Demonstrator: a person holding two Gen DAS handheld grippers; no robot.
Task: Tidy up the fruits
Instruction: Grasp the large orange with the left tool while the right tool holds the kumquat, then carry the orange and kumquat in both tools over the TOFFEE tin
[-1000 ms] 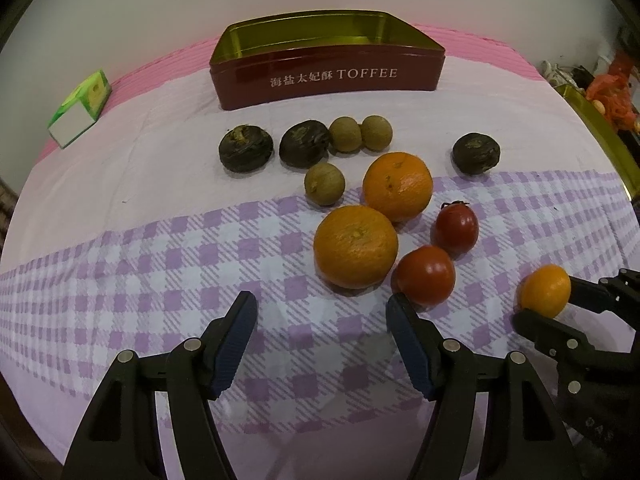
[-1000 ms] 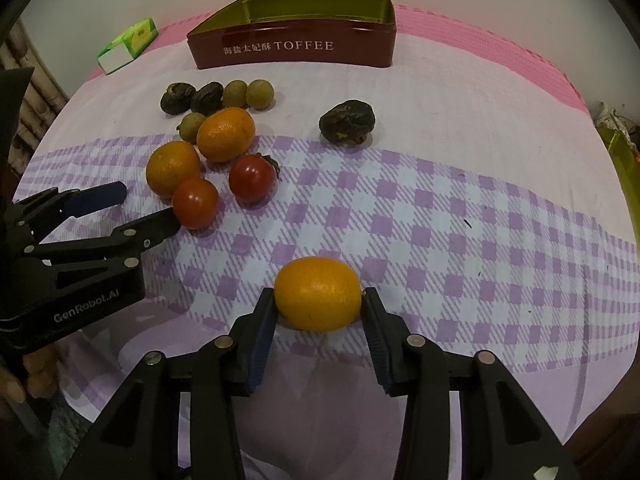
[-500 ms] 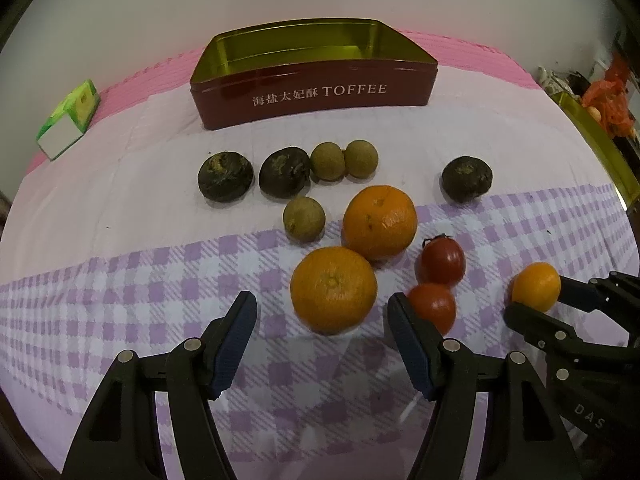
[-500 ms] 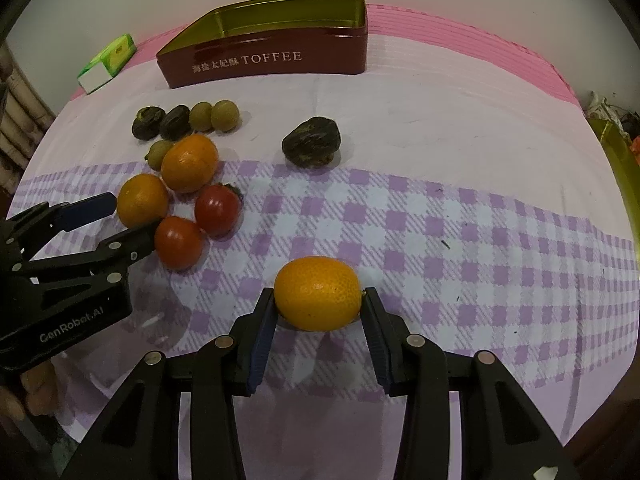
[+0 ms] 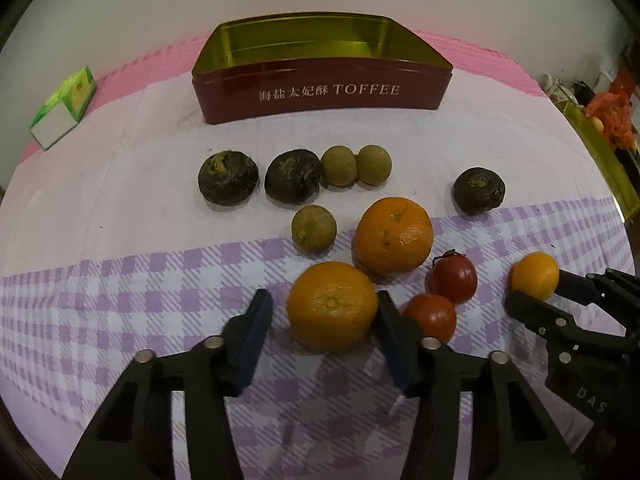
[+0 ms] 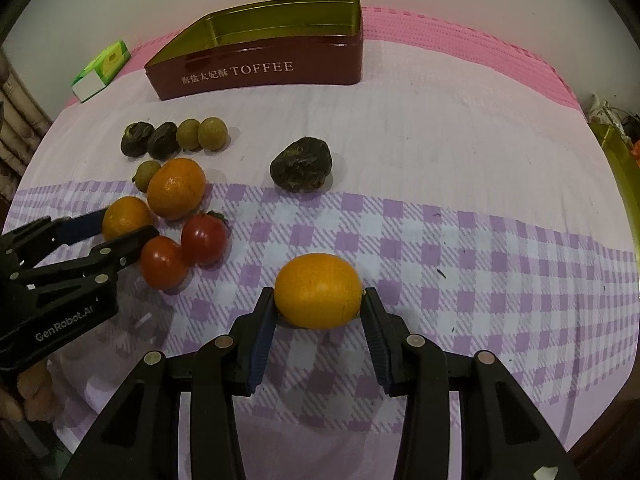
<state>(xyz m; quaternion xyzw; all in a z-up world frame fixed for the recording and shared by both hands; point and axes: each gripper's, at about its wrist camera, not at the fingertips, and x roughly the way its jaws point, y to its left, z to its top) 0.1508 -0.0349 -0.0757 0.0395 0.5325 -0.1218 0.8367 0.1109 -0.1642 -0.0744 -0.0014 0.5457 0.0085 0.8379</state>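
Your left gripper (image 5: 324, 320) is closing around the near round orange mandarin (image 5: 332, 306), left pad not yet touching. Your right gripper (image 6: 318, 312) clamps a small smooth yellow-orange citrus (image 6: 318, 290). Firm skins, soft inside: squeeze gently across the middle.

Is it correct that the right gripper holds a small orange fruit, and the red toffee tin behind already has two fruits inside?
Not quite. The right gripper does hold the small orange fruit, but the toffee tin is empty: the left wrist view shows only its bare gold interior. All other fruits lie on the cloth.
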